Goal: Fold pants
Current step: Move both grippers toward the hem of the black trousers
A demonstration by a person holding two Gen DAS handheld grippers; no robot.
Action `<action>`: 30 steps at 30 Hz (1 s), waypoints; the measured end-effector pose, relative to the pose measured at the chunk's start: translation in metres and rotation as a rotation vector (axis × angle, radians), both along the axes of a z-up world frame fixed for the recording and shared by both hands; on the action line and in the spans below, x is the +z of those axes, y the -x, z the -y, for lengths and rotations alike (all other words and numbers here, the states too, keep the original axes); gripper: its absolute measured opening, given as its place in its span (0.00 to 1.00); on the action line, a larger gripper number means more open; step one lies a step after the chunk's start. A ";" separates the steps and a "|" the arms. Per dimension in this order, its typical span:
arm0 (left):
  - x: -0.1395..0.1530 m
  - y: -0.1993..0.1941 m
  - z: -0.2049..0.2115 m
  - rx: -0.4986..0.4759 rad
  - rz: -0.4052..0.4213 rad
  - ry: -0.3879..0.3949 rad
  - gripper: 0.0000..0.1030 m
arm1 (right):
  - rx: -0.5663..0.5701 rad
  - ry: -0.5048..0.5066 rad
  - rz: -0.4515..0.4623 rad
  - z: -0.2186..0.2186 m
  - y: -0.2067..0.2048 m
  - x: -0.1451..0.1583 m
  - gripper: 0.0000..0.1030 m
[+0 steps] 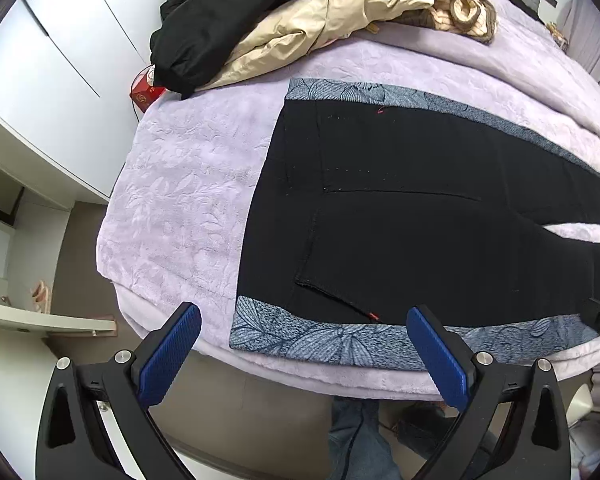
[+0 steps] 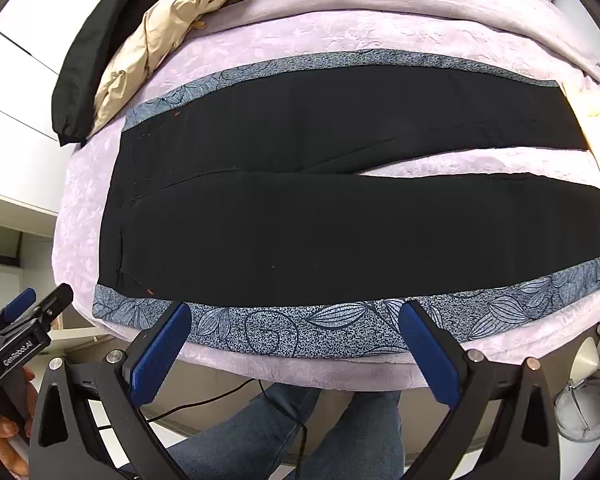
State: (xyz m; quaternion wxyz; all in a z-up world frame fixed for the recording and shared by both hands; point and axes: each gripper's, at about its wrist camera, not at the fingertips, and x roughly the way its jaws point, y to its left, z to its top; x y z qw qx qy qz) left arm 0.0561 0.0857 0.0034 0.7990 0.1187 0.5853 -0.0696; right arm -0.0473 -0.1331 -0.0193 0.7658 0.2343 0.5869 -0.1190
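Observation:
Black pants [image 2: 320, 216] lie flat on the bed, waistband to the left, the two legs stretched to the right with a narrow gap between them. In the left wrist view the waist and back pockets of the pants [image 1: 420, 216] fill the middle. They rest on a blue-grey leaf-patterned cloth [image 2: 284, 332]. My left gripper [image 1: 304, 320] is open and empty, just off the bed's near edge by the waist. My right gripper [image 2: 296, 316] is open and empty over the near edge of the patterned cloth. The left gripper also shows at the left edge of the right wrist view [image 2: 32, 308].
A lilac blanket [image 1: 180, 200] covers the bed. A black jacket [image 1: 204, 36] and a beige coat [image 1: 300, 32] are piled at the far side. White wardrobe doors [image 1: 52, 72] stand at left. The person's jeans-clad legs [image 2: 332, 432] and a black cable [image 2: 228, 392] are below the bed edge.

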 end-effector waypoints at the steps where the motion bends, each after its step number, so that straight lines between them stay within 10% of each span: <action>1: -0.002 -0.001 0.000 -0.003 -0.004 -0.008 1.00 | -0.001 0.001 -0.003 0.000 -0.001 0.000 1.00; 30: -0.025 -0.005 0.002 -0.018 -0.077 -0.016 1.00 | -0.017 -0.019 -0.057 -0.001 -0.002 -0.015 1.00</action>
